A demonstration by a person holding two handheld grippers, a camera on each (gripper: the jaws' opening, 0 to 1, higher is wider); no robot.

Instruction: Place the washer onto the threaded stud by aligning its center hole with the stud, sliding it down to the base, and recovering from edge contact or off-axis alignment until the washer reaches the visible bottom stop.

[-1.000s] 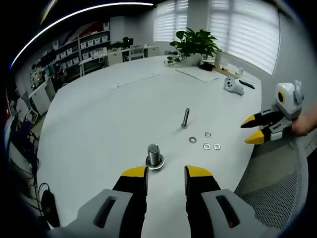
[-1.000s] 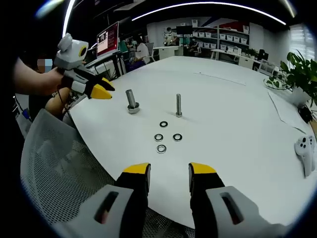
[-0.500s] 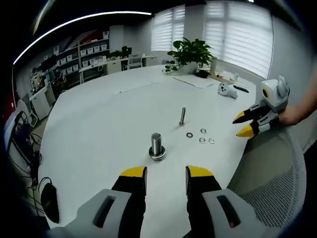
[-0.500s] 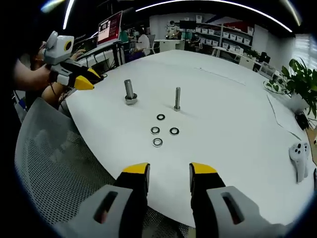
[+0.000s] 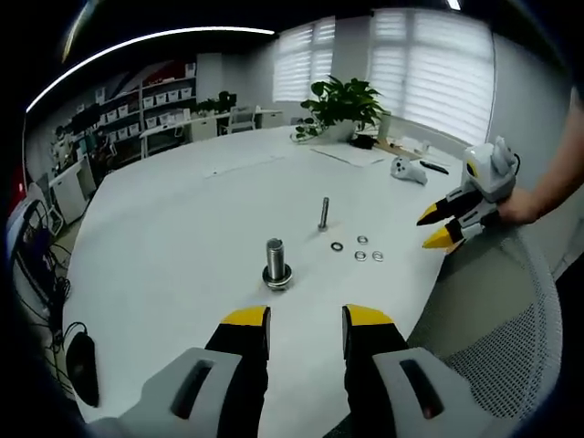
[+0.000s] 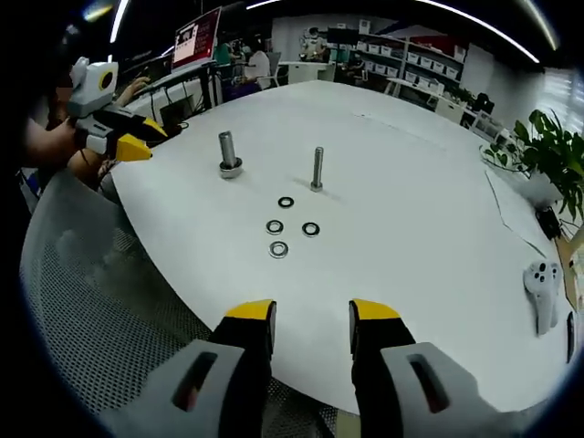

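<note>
Hovering off the desk (image 6: 438, 274) edge, both grippers (image 5: 306, 319) (image 6: 313, 315) parted, empty; next: pick a washer (image 6: 278, 249), align over stud (image 6: 317, 169).

Both handheld grippers draw back from the round white table (image 5: 164, 237): the yellow-tipped left gripper (image 5: 306, 321) now sits farther from the thick steel bolt (image 5: 276, 263), the right gripper (image 6: 312, 318) farther from the four loose steel washers (image 6: 286, 225).
</note>
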